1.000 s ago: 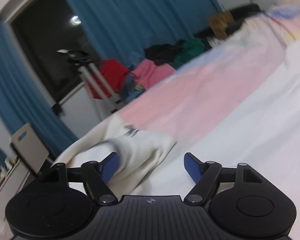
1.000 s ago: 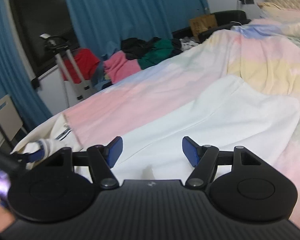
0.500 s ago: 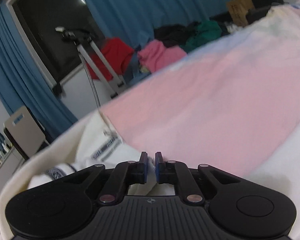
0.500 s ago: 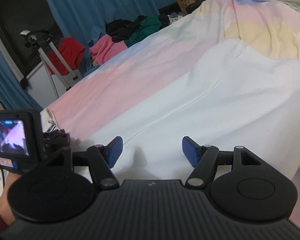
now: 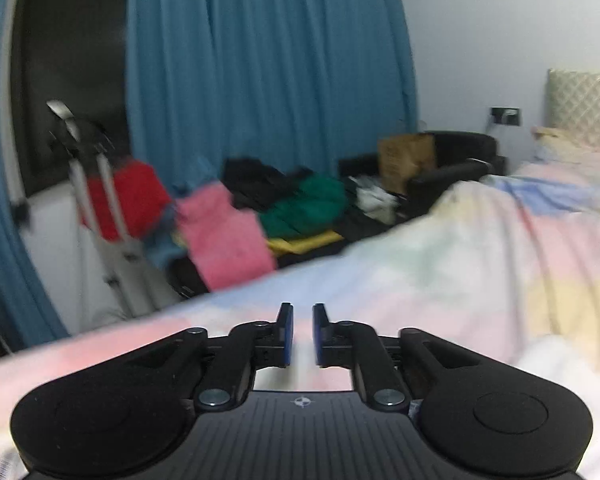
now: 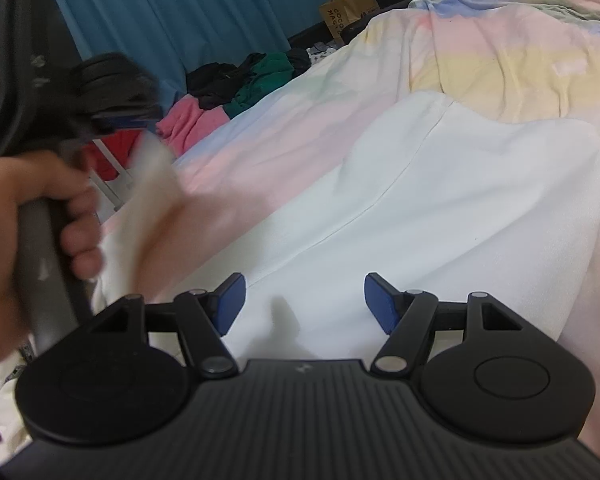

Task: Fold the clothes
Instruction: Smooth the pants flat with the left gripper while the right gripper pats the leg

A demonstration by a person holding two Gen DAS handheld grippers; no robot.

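Left gripper (image 5: pixel 299 334) fingers nearly together, pinching a corner of the white garment (image 6: pixel 440 216), now lifted off the bed at left of the right view; 1 s ago they were apart, so a fold looks underway. Right gripper (image 6: pixel 302 304) fingers apart over the garment, centre frame. Only container: paper bag (image 5: pixel 406 158), contents unseen.

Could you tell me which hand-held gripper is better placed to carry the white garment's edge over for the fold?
The left hand-held gripper: it appears shut on a lifted corner of the white garment. The right hand-held gripper hovers open above the fabric, holding nothing.
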